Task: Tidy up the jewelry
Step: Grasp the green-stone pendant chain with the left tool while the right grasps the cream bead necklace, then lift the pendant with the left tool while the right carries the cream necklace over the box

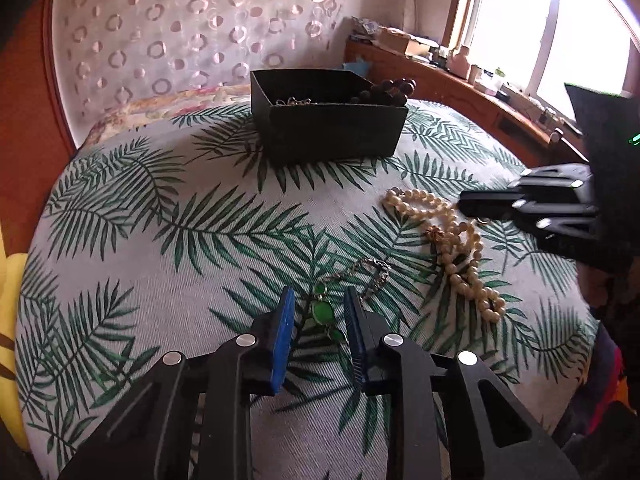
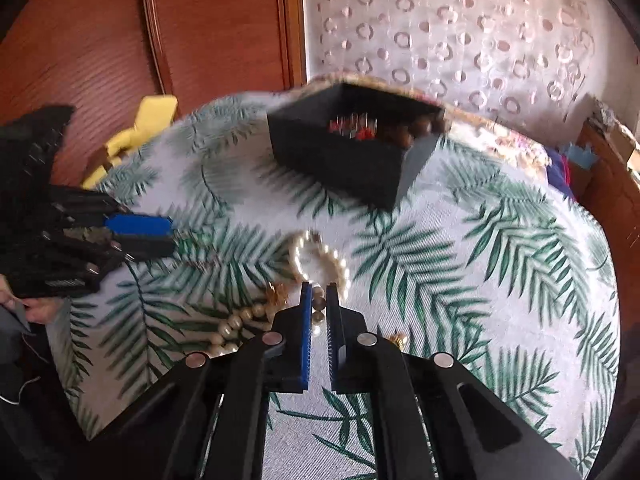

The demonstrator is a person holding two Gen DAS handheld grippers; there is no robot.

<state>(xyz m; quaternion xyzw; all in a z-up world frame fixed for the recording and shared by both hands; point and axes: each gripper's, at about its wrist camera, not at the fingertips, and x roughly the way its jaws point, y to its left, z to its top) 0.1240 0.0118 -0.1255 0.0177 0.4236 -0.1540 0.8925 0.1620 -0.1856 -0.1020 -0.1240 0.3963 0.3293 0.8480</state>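
**Jewelry on the leaf-print cloth, both grippers down at the pieces**

The pearl necklace (image 1: 452, 248) lay in a loose tangle on the leaf-print cloth (image 1: 160, 240), right of centre in the left wrist view, with a small gold clasp or charm (image 1: 434, 234) among its beads. Just beside it, nearer the left camera, lay a silver chain bracelet (image 1: 374, 274) and a piece with green stones (image 1: 323, 312).

The right gripper (image 2: 319, 300) was nearly closed, with only a narrow gap between its blue pads; a few pearls of the strand sat in that gap. The view was blurred, so whether the pads actually pinched the beads could not be told for sure; going by the narrow gap, I took it as gripping the strand.

The left gripper (image 1: 320, 312) stood partly open, fingers either side of the green stones, pads apart from them and not pressing. The bracelet lay just past its right finger.

Farther back on the cloth stood a black open box (image 1: 328, 132), holding dark round beads (image 1: 390, 90) at its right rim and some fine chain (image 1: 294, 101) inside. In the right wrist view something red (image 2: 360, 128) showed in the box too.

Beyond the cloth: a patterned curtain (image 1: 180, 40), a wooden ledge (image 1: 460, 84) with clutter under a bright window (image 1: 560, 32), and a yellow object (image 2: 136, 128) at the far left edge.
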